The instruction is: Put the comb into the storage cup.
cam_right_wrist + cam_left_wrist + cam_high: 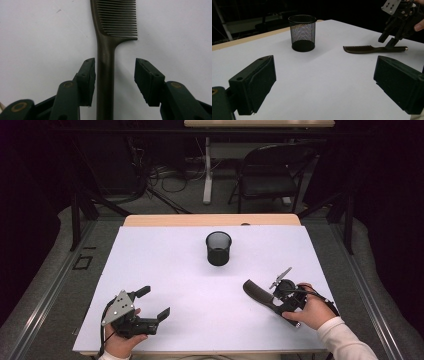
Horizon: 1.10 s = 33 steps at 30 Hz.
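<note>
Dark comb [105,62] handle between right gripper [115,80] jaws, gap remaining.

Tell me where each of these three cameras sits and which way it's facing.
High view: above the person's side, looking forward and down on the table; forearms and both grippers show.
Left gripper view: rides the left gripper, facing across to the mesh cup.
Right gripper view: rides the right gripper, looking down at the comb.
All three share the comb.
</note>
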### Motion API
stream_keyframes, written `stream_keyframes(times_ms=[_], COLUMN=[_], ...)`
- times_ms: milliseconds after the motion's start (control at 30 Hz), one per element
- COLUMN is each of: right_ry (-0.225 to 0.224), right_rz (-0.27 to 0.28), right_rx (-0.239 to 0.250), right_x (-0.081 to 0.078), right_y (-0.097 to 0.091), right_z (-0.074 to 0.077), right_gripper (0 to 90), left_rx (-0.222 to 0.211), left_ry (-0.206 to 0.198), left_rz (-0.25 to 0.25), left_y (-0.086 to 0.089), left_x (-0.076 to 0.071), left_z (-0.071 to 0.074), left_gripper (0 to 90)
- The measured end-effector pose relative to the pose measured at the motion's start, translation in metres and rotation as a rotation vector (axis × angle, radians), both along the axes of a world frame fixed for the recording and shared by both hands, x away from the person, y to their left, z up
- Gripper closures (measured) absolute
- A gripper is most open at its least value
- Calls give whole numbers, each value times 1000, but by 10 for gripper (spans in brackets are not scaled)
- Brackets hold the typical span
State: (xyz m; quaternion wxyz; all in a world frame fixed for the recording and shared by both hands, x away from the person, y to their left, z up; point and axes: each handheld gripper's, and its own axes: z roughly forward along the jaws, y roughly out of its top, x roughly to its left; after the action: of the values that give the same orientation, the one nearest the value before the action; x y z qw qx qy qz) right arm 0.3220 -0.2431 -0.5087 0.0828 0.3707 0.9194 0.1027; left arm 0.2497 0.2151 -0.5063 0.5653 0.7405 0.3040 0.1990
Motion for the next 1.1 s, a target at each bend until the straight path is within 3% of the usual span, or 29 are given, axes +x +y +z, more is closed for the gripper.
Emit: stream_keyframes(times_ms=[33,100,133,167,200,300,367,667,700,1000,1100], right_ry=[-27,-11,7,-14,-14,2,-8,5,25,27,52], right_rz=[2,5,16,11,11,15,10,20,20,29,29], right_rx=[31,12,-30,5,5,-17,-1,-11,-25,-19,-42], right_x=[0,1,2,2,2,4,4,7,7,8,8], right_y=[1,3,4,4,4,6,7,9,10,11,12], right_z=[-4,-3,-1,-5,-5,-6,-8,-10,-9,-14,-13], right_gripper=[527,534,542,544,544,561,565,607,614,640,653], left_rx=[-1,0,0,1,1,-1,-1,-1,-1,-1,-1], left_ry=[0,0,0,-1,-1,1,1,1,1,1,1], left_rz=[1,1,1,1,1,2,2,4,4,4,6], left_y=[0,0,0,0,0,0,0,0,0,0,1], left_x=[0,0,0,0,0,0,0,0,0,0,0], left_z=[0,0,0,0,0,0,0,0,0,0,0], left_gripper=[44,44,44,45,45,45,45,45,45,46,46])
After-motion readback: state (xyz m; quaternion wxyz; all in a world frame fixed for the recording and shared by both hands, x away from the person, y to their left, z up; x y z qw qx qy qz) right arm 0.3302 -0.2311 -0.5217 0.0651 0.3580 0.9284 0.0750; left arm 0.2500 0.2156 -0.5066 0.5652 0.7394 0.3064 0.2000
